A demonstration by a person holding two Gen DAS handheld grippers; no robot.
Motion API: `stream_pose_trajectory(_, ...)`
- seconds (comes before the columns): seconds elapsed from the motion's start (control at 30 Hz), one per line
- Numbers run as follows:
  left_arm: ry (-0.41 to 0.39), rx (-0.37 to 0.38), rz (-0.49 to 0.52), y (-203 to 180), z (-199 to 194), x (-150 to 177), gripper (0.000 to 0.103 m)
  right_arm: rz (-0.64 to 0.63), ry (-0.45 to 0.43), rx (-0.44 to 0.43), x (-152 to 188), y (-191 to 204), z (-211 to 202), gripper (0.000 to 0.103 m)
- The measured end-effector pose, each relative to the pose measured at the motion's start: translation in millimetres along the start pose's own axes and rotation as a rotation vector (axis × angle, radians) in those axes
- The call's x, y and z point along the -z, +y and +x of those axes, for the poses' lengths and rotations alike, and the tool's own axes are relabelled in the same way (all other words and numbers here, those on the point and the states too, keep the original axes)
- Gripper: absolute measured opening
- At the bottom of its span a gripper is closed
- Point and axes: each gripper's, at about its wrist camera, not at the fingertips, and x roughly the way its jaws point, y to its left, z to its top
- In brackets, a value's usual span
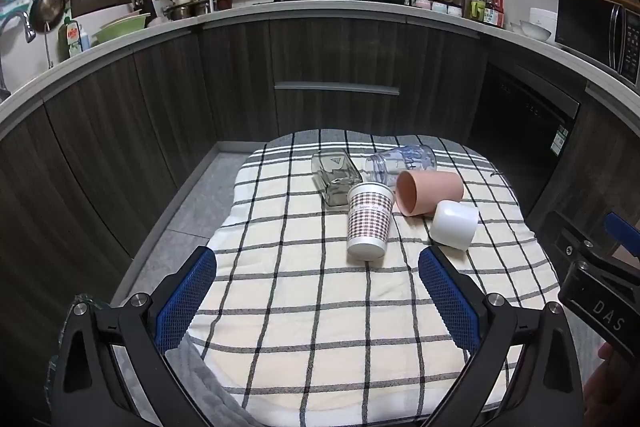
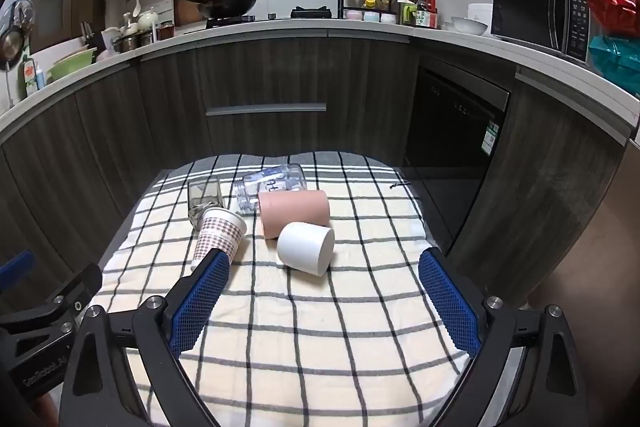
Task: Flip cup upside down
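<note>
Left wrist view: the left gripper (image 1: pixel 316 263) hangs above the near half of the checked cloth (image 1: pixel 304 323), jaws spread wide, nothing between the blue pads (image 1: pixel 188 291). Right wrist view: the right gripper (image 2: pixel 320 267) is likewise wide and empty.

Landmark for all positions — the patterned paper cup (image 1: pixel 369 223).

- Patterned paper cup: lies on its side on the cloth, base toward the cameras, mouth pointing away. In the right wrist view its base sits just behind the tip of that gripper's left pad (image 2: pixel 200 301); contact cannot be determined.
- Pink cup (image 1: pixel 430 191): on its side, just right of the landmark and touching or nearly touching it, open mouth facing the landmark.
- White cup (image 1: pixel 455 223): on its side, right of the landmark and in front of the pink cup, close against it.
- Square glass (image 1: pixel 335 177): on its side, behind and left of the landmark.
- Clear jar (image 1: pixel 400 163): on its side, behind the landmark, beyond the pink cup.

Task status — judged not started. No cup stands mouth-down; all five vessels lie horizontal and neither tool holds one. Which cup is the target cannot be determined from the task wording. Remaining steps, as judged: close on one cup's wall, lift, rotate until the mouth faces the cloth, set down, release.
</note>
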Motion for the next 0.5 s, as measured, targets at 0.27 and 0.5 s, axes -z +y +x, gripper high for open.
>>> stream_pose_trajectory(0.27, 0.006, 0.008, -0.007, -2.1, -0.5, 1.7, 0.103, 0.007, -0.003, -0.006, 0.7, -0.3, -0.1, 0.096)
stream_pose_trajectory(0.5, 0.006, 0.013, -0.014, 0.2, -2.4, 1.2, 0.103, 0.008, -0.003, -0.007, 0.9, -1.2, 0.7, 0.096)
